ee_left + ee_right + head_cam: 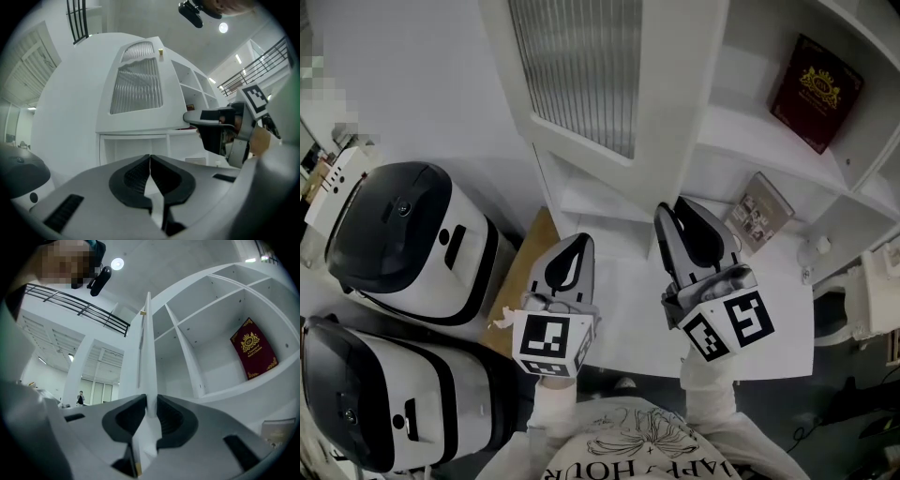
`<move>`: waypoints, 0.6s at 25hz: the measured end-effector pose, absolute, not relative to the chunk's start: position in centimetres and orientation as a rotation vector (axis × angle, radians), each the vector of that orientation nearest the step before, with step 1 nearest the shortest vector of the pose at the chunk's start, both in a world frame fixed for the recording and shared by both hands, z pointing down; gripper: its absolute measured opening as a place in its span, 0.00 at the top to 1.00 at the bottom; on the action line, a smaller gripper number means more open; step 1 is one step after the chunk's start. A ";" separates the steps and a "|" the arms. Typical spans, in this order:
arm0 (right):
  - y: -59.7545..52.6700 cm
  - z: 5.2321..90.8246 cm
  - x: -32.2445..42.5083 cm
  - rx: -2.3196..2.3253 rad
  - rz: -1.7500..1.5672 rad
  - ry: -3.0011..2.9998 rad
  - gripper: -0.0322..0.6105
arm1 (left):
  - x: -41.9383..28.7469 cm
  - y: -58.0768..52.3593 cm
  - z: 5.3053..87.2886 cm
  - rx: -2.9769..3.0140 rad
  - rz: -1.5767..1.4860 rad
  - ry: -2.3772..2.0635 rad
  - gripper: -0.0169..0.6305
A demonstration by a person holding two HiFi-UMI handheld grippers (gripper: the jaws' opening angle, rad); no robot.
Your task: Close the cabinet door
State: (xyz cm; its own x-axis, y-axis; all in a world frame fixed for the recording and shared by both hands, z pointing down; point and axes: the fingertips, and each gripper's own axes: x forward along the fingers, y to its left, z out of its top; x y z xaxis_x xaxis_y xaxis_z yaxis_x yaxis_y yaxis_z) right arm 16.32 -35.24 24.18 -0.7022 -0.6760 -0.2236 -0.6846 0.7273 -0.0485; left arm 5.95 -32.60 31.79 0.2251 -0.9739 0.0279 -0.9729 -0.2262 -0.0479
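Note:
The white cabinet door [670, 103] with its ribbed glass pane [581, 66] stands swung open from the shelf unit. In the right gripper view I see the door's thin free edge [149, 357] running straight up from between my jaws. My right gripper [150, 401] is shut on that edge, near the door's lower corner [670, 214]. My left gripper [579, 242] hangs to the left of it, shut with nothing held [150, 157]. From the left gripper view the door's face [136, 89] is ahead and the right gripper [197, 117] sits at its lower right corner.
The open shelves hold a dark red book [816, 89] [253, 350] and a small booklet [759, 211]. Two white and black rice cookers [412, 234] [375, 394] stand at the left beside a wooden surface [520, 281]. Lower cubbies [136, 147] sit under the door.

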 end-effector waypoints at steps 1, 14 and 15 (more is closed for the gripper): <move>-35.5 24.2 16.4 -1.076 0.054 2.705 0.84 | 5.9 -32.6 31.8 -2.435 -0.080 1.949 0.97; -38.4 24.2 17.6 -1.041 0.011 2.682 0.83 | 5.5 -33.8 31.9 -2.369 -0.109 2.021 0.97; -38.6 24.3 17.7 -1.041 0.009 2.681 0.83 | 5.6 -33.9 31.9 -2.364 -0.109 2.022 0.97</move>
